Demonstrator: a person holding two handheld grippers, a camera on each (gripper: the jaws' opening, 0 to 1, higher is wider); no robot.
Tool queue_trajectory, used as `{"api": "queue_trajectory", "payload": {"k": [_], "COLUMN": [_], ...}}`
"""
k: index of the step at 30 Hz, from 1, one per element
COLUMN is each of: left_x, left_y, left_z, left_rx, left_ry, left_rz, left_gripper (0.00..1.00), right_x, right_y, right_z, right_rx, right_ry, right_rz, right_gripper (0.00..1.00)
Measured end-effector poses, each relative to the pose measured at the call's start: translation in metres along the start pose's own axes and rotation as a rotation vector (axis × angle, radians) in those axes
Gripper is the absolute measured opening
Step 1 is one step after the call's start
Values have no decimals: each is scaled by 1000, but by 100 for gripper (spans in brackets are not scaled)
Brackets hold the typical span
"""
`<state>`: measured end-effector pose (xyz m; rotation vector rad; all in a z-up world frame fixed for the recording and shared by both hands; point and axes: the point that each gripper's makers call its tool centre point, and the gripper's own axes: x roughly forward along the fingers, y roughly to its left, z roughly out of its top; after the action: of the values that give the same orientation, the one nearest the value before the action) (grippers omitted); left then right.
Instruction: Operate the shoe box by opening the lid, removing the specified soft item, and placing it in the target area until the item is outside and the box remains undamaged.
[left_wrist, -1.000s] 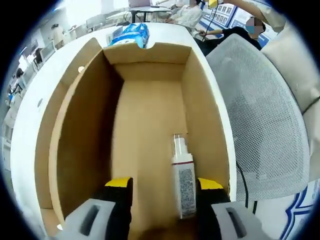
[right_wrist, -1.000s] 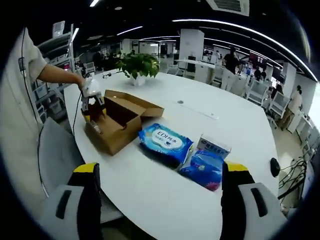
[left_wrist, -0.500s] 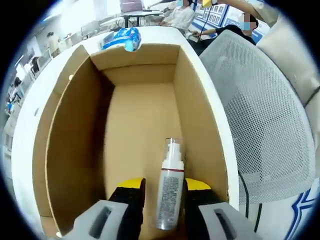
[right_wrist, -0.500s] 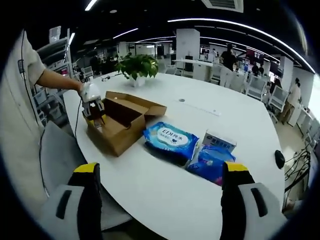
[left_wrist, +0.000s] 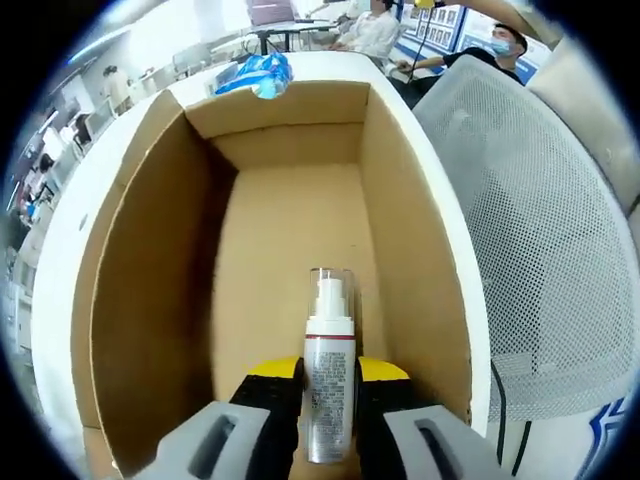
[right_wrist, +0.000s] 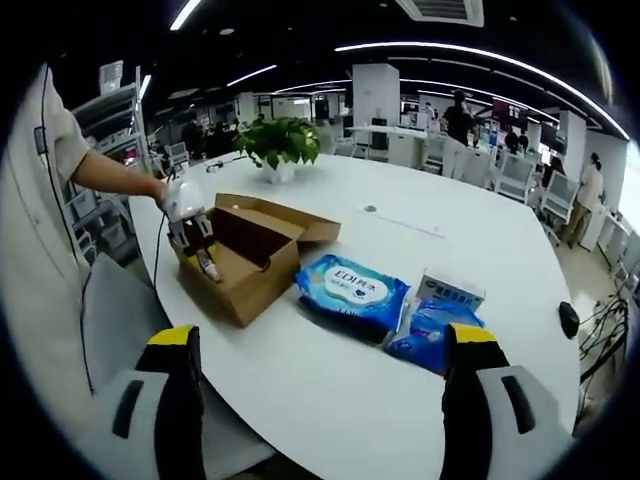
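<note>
The open brown cardboard shoe box (left_wrist: 290, 230) lies below my left gripper (left_wrist: 328, 375), which is shut on a white spray bottle (left_wrist: 328, 400) with a clear cap; the bottle sticks out forward between the yellow-tipped jaws, over the near end of the box. From the right gripper view, the same box (right_wrist: 255, 265) sits at the table's left edge with its lid (right_wrist: 290, 220) folded back, and the left gripper (right_wrist: 190, 228) hangs over it with the bottle (right_wrist: 210, 268) pointing down. My right gripper (right_wrist: 320, 345) is open, well short of the box, with nothing between its jaws.
On the white round table (right_wrist: 330, 400) lie a blue wipes pack (right_wrist: 352, 290), a small white carton (right_wrist: 450, 293) and a blue-pink pack (right_wrist: 432, 335). A potted plant (right_wrist: 278, 140) stands behind the box. A grey mesh chair (left_wrist: 540, 250) presses against the box's side.
The left jaws have closed around the spray bottle, which lay beside them on the box floor, and now hold it centred and raised. The right gripper stays open; its view shifted slightly.
</note>
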<state>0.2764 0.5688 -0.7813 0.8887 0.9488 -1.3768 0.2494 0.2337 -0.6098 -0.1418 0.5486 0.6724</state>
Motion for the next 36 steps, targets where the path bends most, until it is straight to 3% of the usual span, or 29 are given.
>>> {"api": "queue_trajectory", "payload": {"k": [7, 13, 17, 36], "left_x": [-7, -18, -25, -75], "left_y": [6, 11, 13, 17], "left_z": [5, 18, 27, 81], "left_rx": [-19, -64, -86, -204], "left_ry": [-25, -76, -114, -376], "left_rz": [42, 76, 99, 199], "left_gripper": [19, 19, 19, 19], "right_x": [7, 14, 21, 49], "right_y": [5, 13, 16, 53], "right_z": [8, 17, 25, 57], "right_rx": [14, 24, 20, 3], "right_ry": [-29, -60, -86, -186], "right_rz": [10, 28, 36, 128], "right_gripper": [96, 96, 90, 75]}}
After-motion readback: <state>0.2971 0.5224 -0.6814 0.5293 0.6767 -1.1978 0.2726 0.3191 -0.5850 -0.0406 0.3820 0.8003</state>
